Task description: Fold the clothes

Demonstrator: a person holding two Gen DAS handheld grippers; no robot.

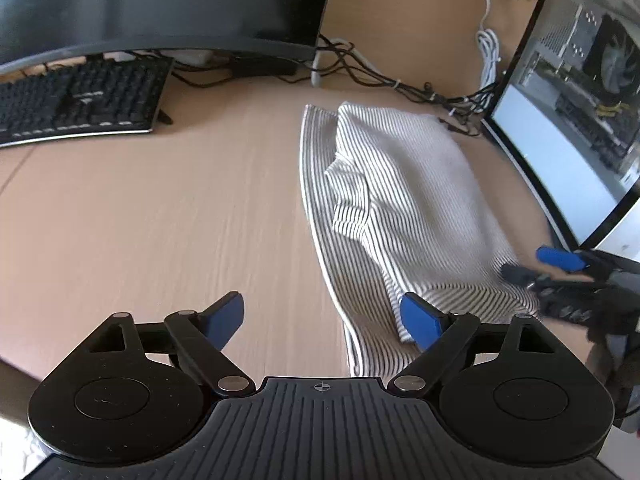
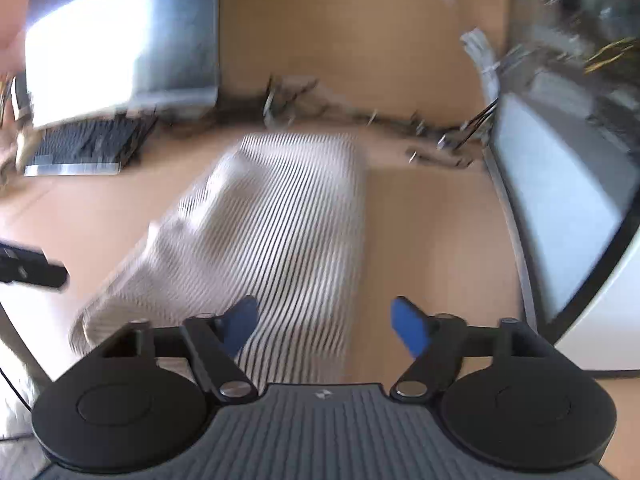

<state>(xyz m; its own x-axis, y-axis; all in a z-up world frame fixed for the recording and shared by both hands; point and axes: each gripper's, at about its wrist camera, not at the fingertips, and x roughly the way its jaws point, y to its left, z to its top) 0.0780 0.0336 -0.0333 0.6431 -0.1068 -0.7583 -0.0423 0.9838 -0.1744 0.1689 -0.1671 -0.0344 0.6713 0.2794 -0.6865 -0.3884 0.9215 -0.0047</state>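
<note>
A black-and-white striped garment (image 1: 400, 200) lies folded in a long strip on the wooden desk (image 1: 160, 220); it also shows, blurred, in the right wrist view (image 2: 280, 220). My left gripper (image 1: 322, 318) is open and empty, its right pad over the garment's near edge. My right gripper (image 2: 326, 326) is open and empty above the garment's near right corner; it shows in the left wrist view (image 1: 560, 268) at the garment's right side.
A black keyboard (image 1: 76, 96) and a dark monitor (image 1: 160, 4) stand at the back left. A computer case with a glass side (image 1: 580, 120) stands on the right. Tangled cables (image 1: 400, 84) run along the back.
</note>
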